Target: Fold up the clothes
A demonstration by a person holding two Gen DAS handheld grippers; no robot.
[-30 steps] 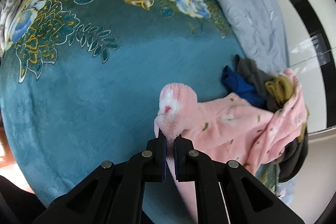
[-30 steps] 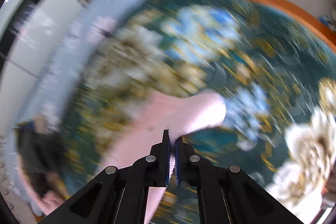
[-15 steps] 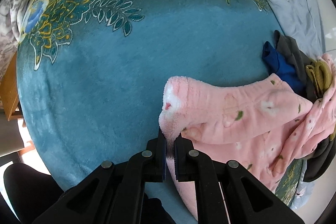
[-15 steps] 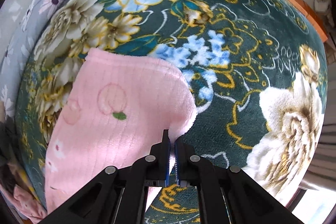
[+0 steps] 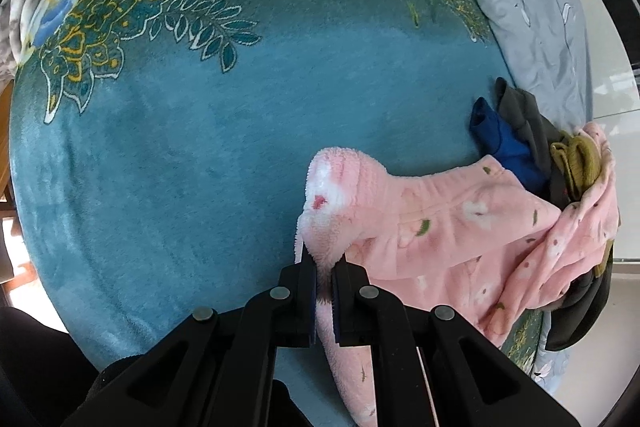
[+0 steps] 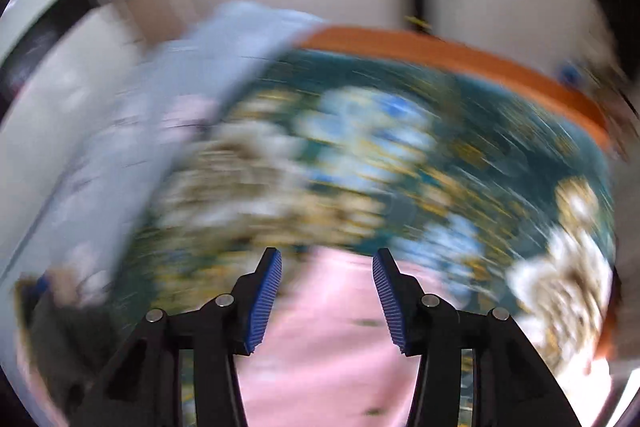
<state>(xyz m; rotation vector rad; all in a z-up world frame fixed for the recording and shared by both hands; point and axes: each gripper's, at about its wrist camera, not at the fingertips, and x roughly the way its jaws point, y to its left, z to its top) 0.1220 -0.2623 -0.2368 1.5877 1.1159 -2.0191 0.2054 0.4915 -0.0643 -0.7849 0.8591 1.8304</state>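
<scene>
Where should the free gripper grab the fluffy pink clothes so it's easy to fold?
Probably the loose edge of the pink garment on its right side, next to the pile of dark clothes, coming down from above. The left gripper already pinches the near corner, so holding the far edge would stretch the soft cloth flat. The right gripper is opening, its pads touching nothing.

A fleece garment [image 5: 432,227] lay on the blanket [image 5: 200,147] at the bed's right side, its far end on a heap of clothes [image 5: 532,147], with a quilt [image 5: 532,7] lying behind the heap.
</scene>
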